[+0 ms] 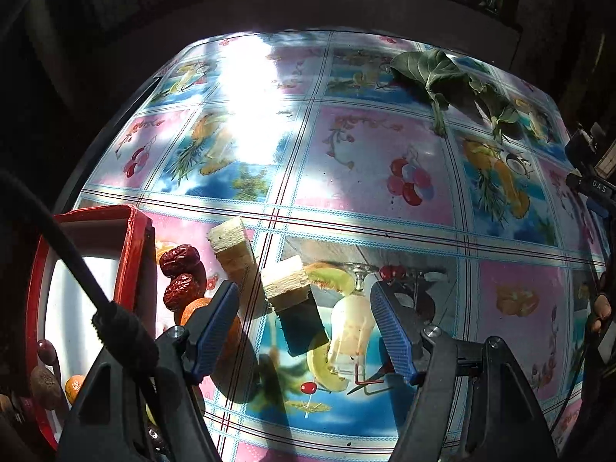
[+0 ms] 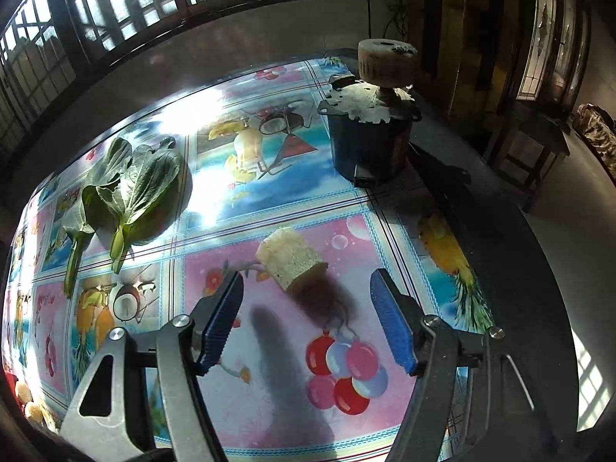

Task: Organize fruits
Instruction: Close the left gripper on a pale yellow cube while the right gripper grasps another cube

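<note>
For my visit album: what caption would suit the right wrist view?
Open right hand-held gripper poised over a pale cut chunk on the fruit-print tablecloth, leafy greens nearby.

Sunlit barred windows [image 2: 96,11], dark walls

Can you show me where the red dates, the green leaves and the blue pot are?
red dates [image 1: 180,261]: left wrist view, on the upper date's wrinkled skin.
green leaves [image 2: 148,184]: right wrist view, middle of the big leaf.
blue pot [image 2: 364,146]: right wrist view, on its side wall.
</note>
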Motion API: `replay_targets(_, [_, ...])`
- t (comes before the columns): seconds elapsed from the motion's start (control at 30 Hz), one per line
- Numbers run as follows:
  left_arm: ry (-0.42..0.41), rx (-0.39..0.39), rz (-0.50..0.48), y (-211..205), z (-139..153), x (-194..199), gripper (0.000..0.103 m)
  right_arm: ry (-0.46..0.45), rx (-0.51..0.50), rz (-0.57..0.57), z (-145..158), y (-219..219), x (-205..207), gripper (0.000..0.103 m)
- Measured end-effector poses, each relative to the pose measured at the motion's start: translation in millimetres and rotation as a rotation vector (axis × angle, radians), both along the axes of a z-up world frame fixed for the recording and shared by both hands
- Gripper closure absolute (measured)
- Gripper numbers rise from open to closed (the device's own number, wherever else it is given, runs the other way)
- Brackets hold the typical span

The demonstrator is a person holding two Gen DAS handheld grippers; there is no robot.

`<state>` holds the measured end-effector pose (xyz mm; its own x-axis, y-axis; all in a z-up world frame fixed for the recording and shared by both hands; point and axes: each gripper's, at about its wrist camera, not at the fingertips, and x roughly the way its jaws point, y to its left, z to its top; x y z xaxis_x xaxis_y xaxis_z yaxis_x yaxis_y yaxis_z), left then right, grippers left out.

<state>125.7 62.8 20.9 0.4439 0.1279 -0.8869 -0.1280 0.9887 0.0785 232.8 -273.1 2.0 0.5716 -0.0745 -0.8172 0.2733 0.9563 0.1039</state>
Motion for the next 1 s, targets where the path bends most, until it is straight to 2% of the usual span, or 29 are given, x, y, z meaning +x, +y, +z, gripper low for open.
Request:
replay_targets(0.03, [0.004, 0.017, 0.009, -2, -2, 1, 0.033, 0.007, -0.007, 0.007, 0, 2, 2, 0.045])
replay_targets(0.1, [0.023, 0.047, 0.029, -5, -8, 5, 0.033, 0.013, -0.048, 0.022, 0, 10, 3, 0.067])
replay_targets(0.13, [0.034, 0.047, 0.036, -7, -12, 7, 0.037, 0.016, -0.068, 0.029, 0, 13, 2, 0.071])
replay_targets(0.17, [0.022, 0.048, 0.047, -7, -13, 7, 0.037, 0.017, -0.069, 0.034, 0, 14, 1, 0.071])
replay_targets(0.2, [0.014, 0.065, 0.053, -8, -12, 7, 0.041, 0.016, -0.058, 0.04, 0, 15, -2, 0.071])
replay_targets(0.23, [0.01, 0.071, 0.051, -10, -11, 8, 0.047, 0.015, -0.045, 0.046, 0, 16, -5, 0.072])
replay_targets(0.33, [0.006, 0.087, 0.05, -14, -11, 9, 0.079, 0.01, 0.006, 0.051, 3, 19, -17, 0.072])
replay_targets(0.4, [0.001, 0.076, 0.046, -13, -11, 8, 0.08, 0.004, 0.035, 0.061, 6, 24, -28, 0.075])
replay_targets(0.43, [0.0, 0.067, 0.044, -12, -11, 6, 0.08, -0.003, 0.052, 0.068, 8, 29, -34, 0.081])
replay_targets(0.47, [0.0, 0.062, 0.04, -12, -10, 5, 0.08, -0.007, 0.065, 0.073, 10, 32, -41, 0.092])
replay_targets(0.6, [0.0, 0.04, 0.006, -14, -9, -9, 0.081, -0.03, 0.111, 0.121, 21, 52, -73, 0.097])
replay_targets(0.87, [-0.011, -0.045, -0.053, -5, 3, -63, 0.08, -0.06, 0.209, 0.223, 37, 85, -145, 0.099])
replay_targets(0.97, [-0.011, -0.099, -0.059, 1, 10, -76, 0.08, -0.09, 0.185, 0.149, 43, 70, -143, 0.098])
replay_targets(1.0, [-0.02, -0.112, -0.061, 3, 14, -81, 0.08, -0.091, 0.187, 0.108, 44, 60, -136, 0.088])
